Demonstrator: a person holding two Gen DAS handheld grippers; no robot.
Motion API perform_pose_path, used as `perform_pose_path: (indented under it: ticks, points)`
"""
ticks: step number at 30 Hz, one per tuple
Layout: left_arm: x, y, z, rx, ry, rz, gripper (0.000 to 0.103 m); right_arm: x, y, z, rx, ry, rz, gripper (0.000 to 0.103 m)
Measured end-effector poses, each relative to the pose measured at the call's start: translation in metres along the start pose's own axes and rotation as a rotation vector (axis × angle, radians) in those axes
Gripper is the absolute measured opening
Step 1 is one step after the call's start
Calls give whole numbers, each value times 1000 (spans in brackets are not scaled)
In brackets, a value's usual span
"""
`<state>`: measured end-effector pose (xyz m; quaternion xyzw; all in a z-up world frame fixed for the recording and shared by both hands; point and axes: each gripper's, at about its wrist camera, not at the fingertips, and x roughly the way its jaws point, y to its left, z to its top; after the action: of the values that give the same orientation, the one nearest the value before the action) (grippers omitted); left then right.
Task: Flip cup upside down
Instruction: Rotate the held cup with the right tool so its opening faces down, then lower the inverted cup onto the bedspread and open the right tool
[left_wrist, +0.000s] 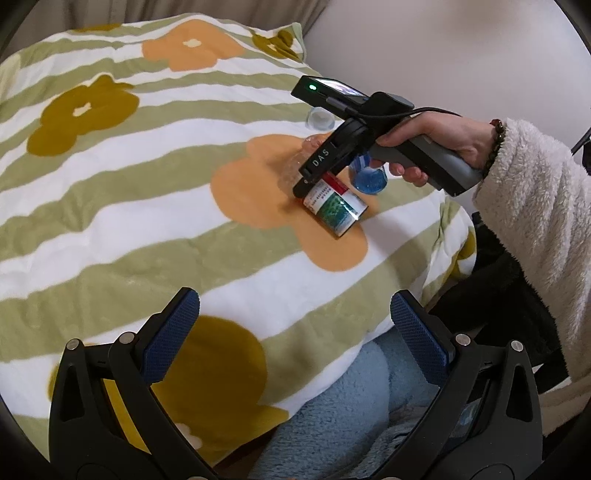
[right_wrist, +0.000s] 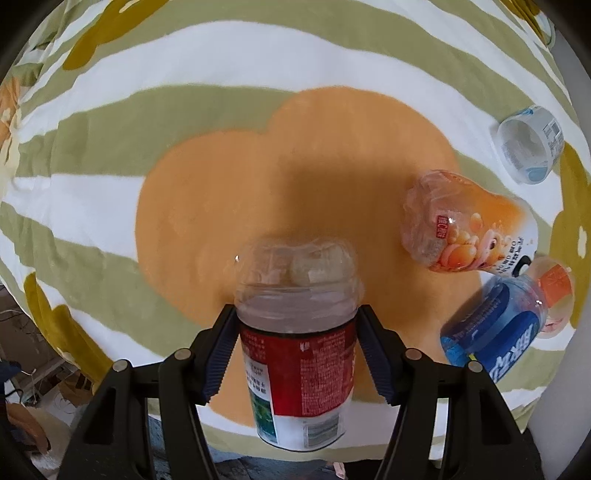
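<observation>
Cup (right_wrist: 297, 354) clamped between right hand-held gripper (right_wrist: 297, 354) fingers, over blanket (right_wrist: 110, 147)

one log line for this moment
right gripper: shut on cup, lying sideways | left gripper: open, empty | cup: not yet flipped

My blanket (right_wrist: 258, 62) has green and white stripes with big orange and mustard-yellow flowers on it. The cup (right_wrist: 295, 354) in my right claw (right_wrist: 295, 354) is see-through plastic with a red, white and green label. Next to it is a clear cup with an orange label (right_wrist: 472, 229), a cup with a blue label (right_wrist: 495, 343) and a small white and pale blue tub (right_wrist: 530, 147). My claw pads (left_wrist: 417, 339) are dark blue on black arms. My sleeve (left_wrist: 535, 206) is cream and fluffy.
</observation>
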<state>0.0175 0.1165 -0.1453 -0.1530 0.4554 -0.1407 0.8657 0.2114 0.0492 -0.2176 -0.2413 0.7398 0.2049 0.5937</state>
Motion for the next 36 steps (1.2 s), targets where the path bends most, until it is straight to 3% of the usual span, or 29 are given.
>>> perform_pose_path:
  ticks: [3,5,7,10,14,20,36]
  points:
    - [1,-3,0,5,-7,7,103,-12,-14,-15,13,-70,33,58]
    - [-2,-5,1,13,-31,29,103,-35,-20,-31,36,-201,90,58]
    - [-6,-7,2,19,-69,55,103,-63,-22,-60,50,-413,105,58]
    - [-9,-12,6,39,-119,112,103,-86,-23,-121,92,-811,86,58]
    - [-3,-21,11,77,-124,180,103,-59,-33,-156,208,-1088,133,58]
    - [8,-34,13,103,-93,213,103,-38,-34,-155,236,-1189,129,58]
    - [25,-51,25,135,-72,240,103,-11,-10,-180,89,-1152,6,58]
